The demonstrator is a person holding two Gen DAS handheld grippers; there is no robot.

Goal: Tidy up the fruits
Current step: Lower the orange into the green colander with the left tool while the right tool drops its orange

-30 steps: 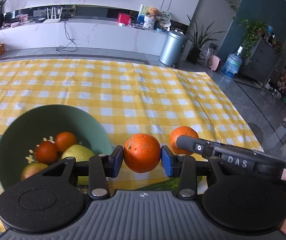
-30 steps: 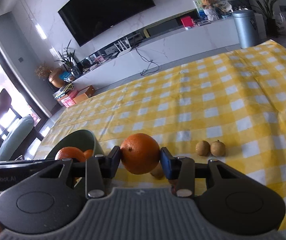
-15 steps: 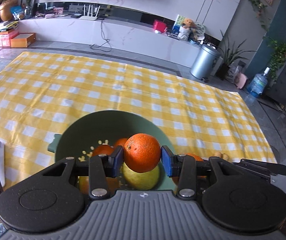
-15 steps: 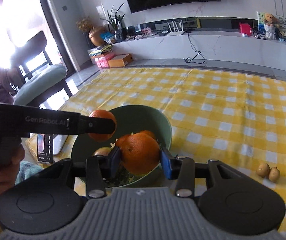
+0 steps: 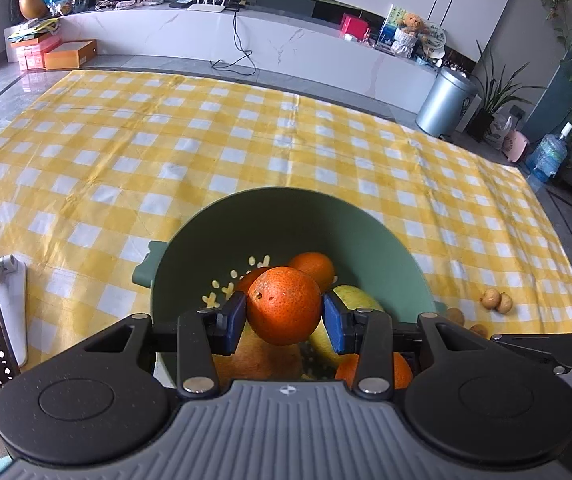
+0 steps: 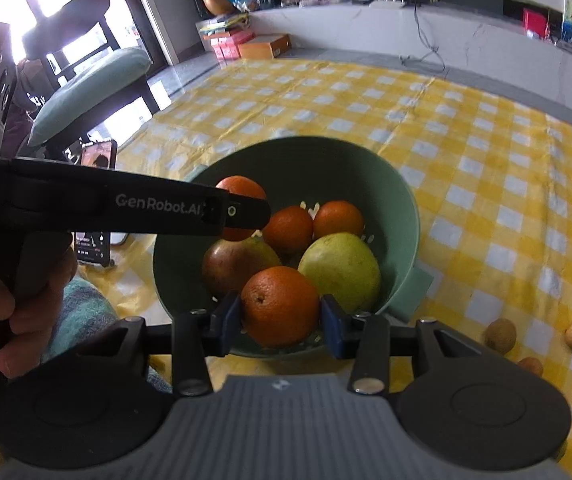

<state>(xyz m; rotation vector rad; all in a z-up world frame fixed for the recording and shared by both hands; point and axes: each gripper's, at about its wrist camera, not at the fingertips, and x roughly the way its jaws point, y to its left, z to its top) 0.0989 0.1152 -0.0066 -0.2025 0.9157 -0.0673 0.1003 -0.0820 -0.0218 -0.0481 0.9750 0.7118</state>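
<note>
Covering the bench (image 5: pixel 214 128), a yellow checked cloth carries the green bowl (image 6: pixel 389 184) I am filling. Both grippers hang over it, the left gripper (image 5: pixel 284 322) pinching one orange (image 5: pixel 284 306) and the right gripper (image 6: pixel 282 324) another orange (image 6: pixel 280 304), fingers closed partway on the fruit (neither is down yet). Next, I judge, lower and release among the pears. Small brown fruits (image 6: pixel 499 336) wait beside the bowl. The left gripper's arm reads "GenRobot.AI".
</note>
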